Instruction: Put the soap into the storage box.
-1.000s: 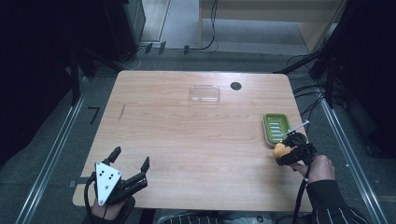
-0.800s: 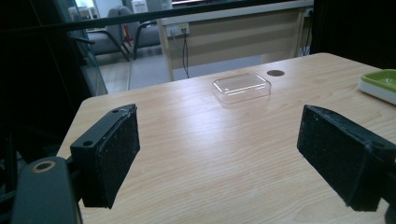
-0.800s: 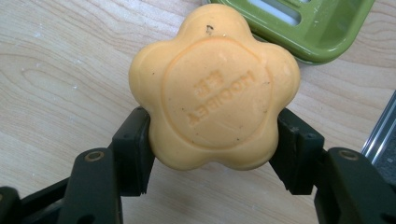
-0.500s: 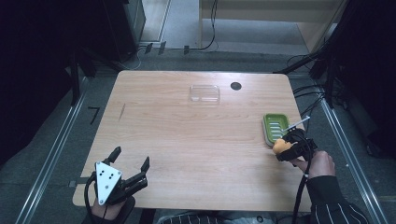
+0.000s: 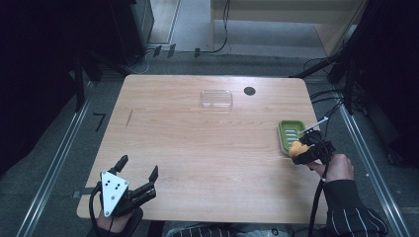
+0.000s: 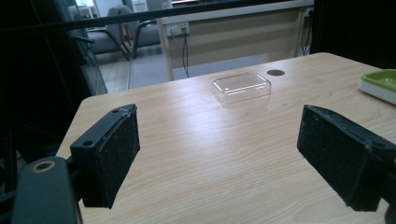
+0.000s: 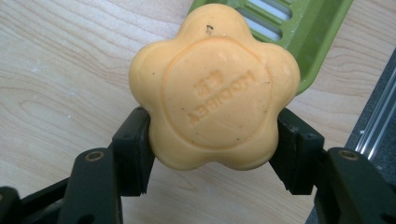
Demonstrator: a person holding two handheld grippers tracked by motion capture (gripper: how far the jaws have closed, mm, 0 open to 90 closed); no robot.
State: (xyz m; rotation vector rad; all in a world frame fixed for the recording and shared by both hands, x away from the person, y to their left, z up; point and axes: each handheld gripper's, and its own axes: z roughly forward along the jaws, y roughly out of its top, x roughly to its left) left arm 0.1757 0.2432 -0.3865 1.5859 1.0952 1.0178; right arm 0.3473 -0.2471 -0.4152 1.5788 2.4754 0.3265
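An orange flower-shaped soap bar (image 7: 215,91) is clamped between the black jaws of my right gripper (image 7: 214,140), which is shut on it. From above, the soap (image 5: 297,148) hangs at the near corner of a green slatted soap dish (image 5: 290,134) by the table's right edge, with the right gripper (image 5: 302,151) just behind it. The green dish (image 7: 299,28) lies beyond the soap in the right gripper view. My left gripper (image 5: 139,168) rests at the front left corner, jaws open and empty. Its pads (image 6: 112,149) stand wide apart over bare wood.
A clear plastic lid or box (image 5: 216,98) lies at the back centre, also seen as the clear box (image 6: 242,87). A round dark hole (image 5: 249,91) sits beside it. The wooden table (image 5: 197,143) has metal rails along both sides.
My right gripper has shifted slightly up and toward the green dish with the soap. The left gripper has stayed put.
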